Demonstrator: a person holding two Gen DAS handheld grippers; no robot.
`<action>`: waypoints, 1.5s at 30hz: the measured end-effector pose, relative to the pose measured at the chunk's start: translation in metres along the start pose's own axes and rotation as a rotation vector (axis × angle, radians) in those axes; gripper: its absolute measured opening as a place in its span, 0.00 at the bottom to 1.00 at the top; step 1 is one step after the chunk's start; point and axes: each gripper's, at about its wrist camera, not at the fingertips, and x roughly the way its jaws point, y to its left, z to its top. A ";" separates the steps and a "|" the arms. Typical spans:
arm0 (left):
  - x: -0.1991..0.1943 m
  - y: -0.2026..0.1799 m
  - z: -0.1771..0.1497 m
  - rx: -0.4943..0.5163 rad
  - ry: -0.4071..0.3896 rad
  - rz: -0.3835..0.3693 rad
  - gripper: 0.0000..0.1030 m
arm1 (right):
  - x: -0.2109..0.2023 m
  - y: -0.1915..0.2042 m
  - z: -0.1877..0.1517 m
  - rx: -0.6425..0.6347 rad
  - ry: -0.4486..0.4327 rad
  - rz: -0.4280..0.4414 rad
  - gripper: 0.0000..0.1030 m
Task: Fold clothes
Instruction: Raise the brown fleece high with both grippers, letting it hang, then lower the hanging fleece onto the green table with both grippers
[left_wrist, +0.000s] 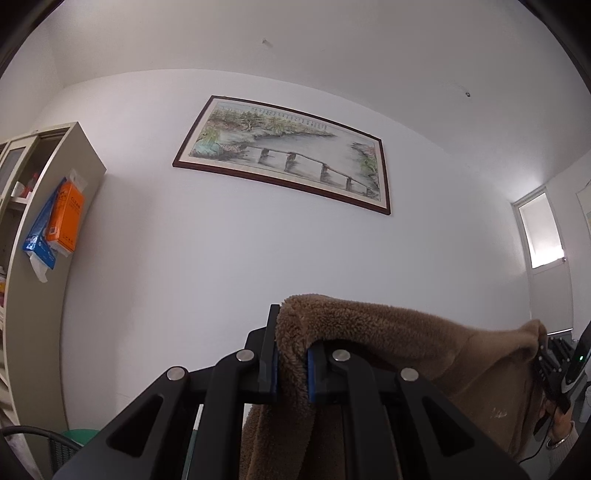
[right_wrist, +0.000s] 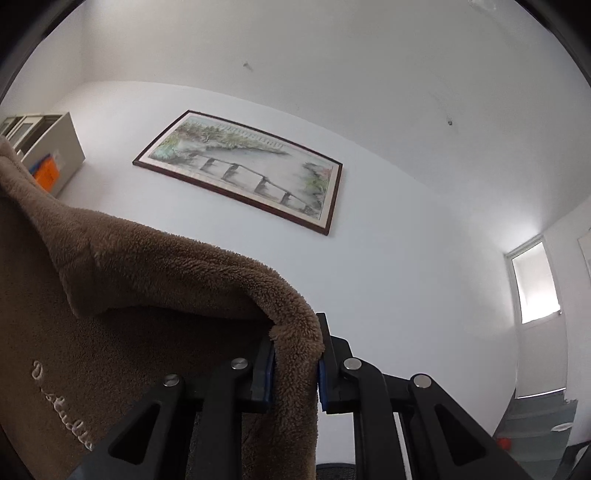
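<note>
Fleece garment (left_wrist: 388, 332) hangs low in both frames, your left gripper (left_wrist: 291, 363) and right gripper (right_wrist: 295, 369) each clamped on a thick bunched edge. You risk one plush edge creeping out from the pads, dropping that side.

Left gripper (left_wrist: 291, 354), right gripper (right_wrist: 295, 365) clamped, tilted upward.

Fuzzy matt brown fleece garment (right_wrist: 155, 266); matt black plastic claw (left_wrist: 291, 363) with shiny metal rivets.
</note>
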 end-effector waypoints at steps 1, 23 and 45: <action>0.000 -0.001 0.002 0.007 -0.007 -0.002 0.13 | 0.000 -0.002 0.005 0.013 -0.014 -0.009 0.16; 0.166 0.027 -0.080 0.005 0.277 0.113 0.15 | 0.146 0.112 -0.055 -0.061 0.199 0.010 0.16; 0.395 0.129 -0.424 -0.051 1.042 0.303 0.15 | 0.308 0.257 -0.395 -0.149 0.965 0.280 0.16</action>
